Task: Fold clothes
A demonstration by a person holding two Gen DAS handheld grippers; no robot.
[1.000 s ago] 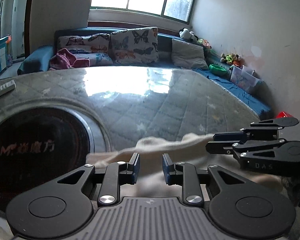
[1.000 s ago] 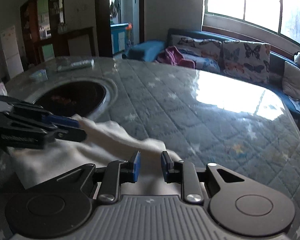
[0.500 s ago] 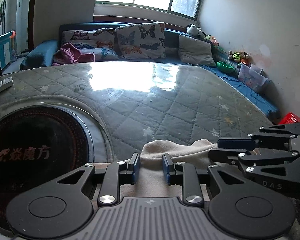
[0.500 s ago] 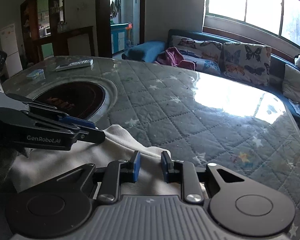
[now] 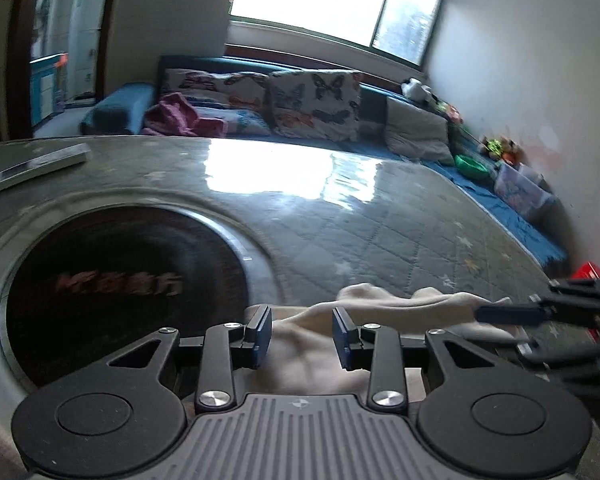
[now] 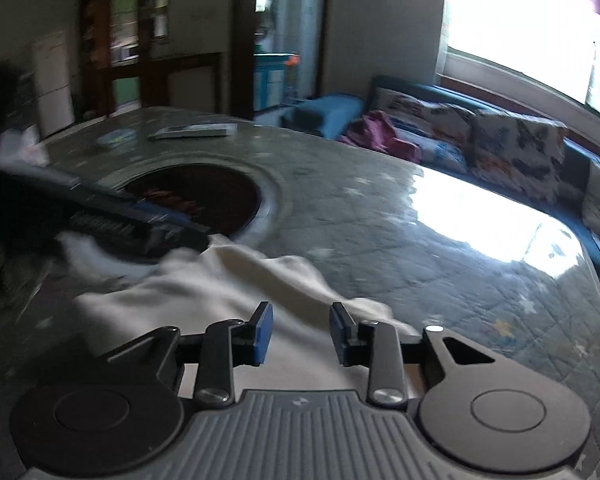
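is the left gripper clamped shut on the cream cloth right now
No, the left gripper has its jaws standing apart, with the cream cloth lying loose between and beyond its blue pads.

Garment lies on the table at its near edge, right of the round inset. Left gripper sits over the garment's near left part, right gripper over its right part. Remote lies far left on the table. Sofa stands beyond the table's far edge
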